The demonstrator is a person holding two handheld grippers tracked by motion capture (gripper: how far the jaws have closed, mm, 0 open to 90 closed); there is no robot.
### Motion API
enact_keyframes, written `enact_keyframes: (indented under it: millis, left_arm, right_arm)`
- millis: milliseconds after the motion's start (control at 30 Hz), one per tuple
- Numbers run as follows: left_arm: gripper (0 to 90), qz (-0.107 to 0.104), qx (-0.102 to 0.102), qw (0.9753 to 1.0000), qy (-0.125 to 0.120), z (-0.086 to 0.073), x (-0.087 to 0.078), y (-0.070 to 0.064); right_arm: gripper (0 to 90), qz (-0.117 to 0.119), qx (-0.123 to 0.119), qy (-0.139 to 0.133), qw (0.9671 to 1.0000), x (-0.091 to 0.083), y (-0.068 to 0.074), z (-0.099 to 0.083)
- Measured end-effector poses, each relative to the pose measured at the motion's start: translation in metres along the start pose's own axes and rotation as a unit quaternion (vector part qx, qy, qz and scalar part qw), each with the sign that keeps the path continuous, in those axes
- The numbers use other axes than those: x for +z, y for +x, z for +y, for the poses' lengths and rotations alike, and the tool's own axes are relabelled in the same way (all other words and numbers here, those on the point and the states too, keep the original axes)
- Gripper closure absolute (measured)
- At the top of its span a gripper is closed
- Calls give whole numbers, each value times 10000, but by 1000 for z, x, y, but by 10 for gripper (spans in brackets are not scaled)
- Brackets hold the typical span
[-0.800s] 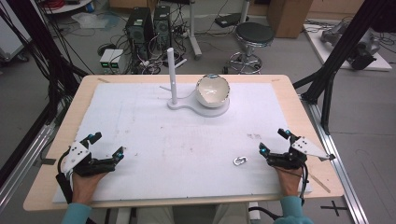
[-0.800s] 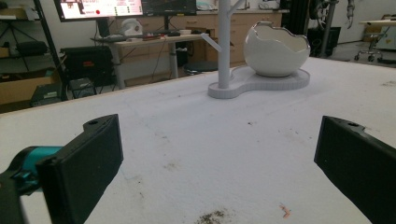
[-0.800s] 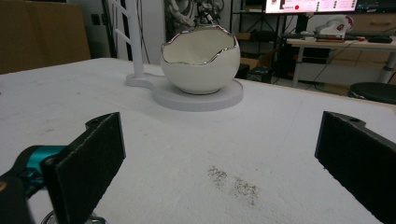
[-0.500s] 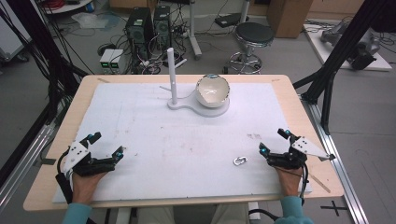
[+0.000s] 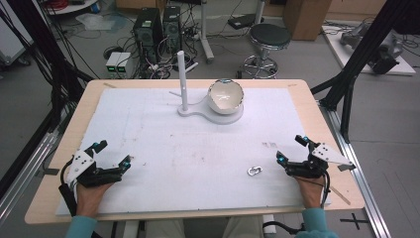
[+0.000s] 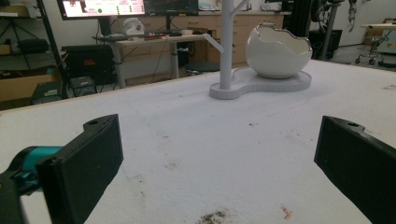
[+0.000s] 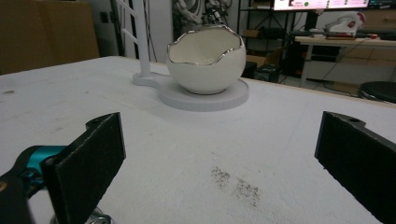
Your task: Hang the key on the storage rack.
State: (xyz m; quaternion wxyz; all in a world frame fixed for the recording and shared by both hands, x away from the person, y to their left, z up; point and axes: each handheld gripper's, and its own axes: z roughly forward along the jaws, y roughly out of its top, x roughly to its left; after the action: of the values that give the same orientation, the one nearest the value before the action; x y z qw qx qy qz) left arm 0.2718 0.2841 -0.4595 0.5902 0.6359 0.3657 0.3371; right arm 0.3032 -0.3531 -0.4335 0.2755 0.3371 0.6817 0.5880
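Metal ring, small and silvery, lies flat on the white tabletop at lower right of the high view, just beside my right claw, not touching. Probably light, stiff and slick; being so flat, it may skate when pinched. Best taken across its width, jaws low to the surface. My right claw stands wide open, empty. My left claw, at lower left, also gapes with nothing in it. In the right gripper view only a glint of the ring peeks out under the left-hand jaw, the rest cut off. Its exact shape, link or clasp, is too small to tell.
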Motion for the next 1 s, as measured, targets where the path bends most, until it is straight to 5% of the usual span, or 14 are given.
enact_keyframes:
  millis: [267,533,633,800,1000]
  left_arm:
    - [17,-11,-2,10000,14,0,0,0]
    - [17,-32,-15,10000,20,0,0,0]
    - [17,-36,-14,10000,19,0,0,0]
    - [17,-38,-20,10000,19,0,0,0]
    - [17,-34,-11,10000,20,0,0,0]
  right_arm:
    - [10,591,-430,369,9966,-2,0,44]
    - [10,1314,-968,1030,9812,9,6,83]
    - [10,1651,-1147,1308,9708,16,8,92]
    - [10,2126,-1579,1874,9459,30,16,99]
    - [10,2443,-1721,2489,9213,45,25,97]
